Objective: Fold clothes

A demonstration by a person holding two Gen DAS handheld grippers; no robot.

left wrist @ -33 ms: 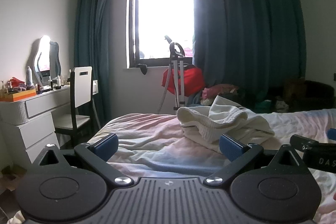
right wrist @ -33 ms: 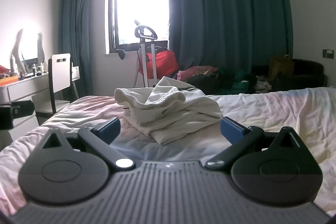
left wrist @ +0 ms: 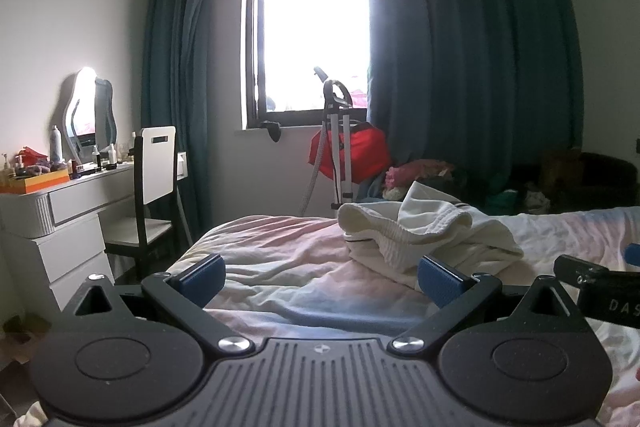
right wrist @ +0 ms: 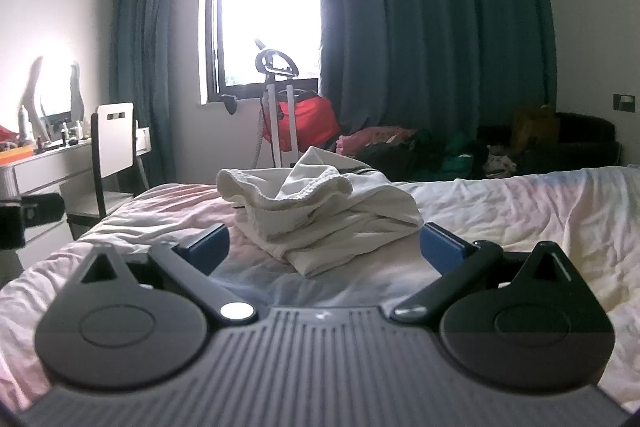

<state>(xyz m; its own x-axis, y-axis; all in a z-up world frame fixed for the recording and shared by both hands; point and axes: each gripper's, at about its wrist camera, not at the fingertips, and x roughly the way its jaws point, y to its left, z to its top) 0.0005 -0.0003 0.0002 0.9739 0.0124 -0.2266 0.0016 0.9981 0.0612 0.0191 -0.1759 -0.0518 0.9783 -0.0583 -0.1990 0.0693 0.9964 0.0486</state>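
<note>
Both grippers held wide open above a pale, rumpled bedsheet (right wrist: pixel 520 211), nothing gripped.

The left gripper (left wrist: pixel 322 277) and right gripper (right wrist: pixel 324 247) are seen with blue-padded jaws spread fully, touching nothing. A crumpled cream-white knitted garment (right wrist: pixel 320 211) is heaped on the sheet just ahead, centred in the right view, offset rightward in the left. The white dressing table (left wrist: pixel 60 211) is shown fully only in the left view, where the right gripper's tip is glimpsed at the edge. Nothing is found changed from the earlier frames.
</note>
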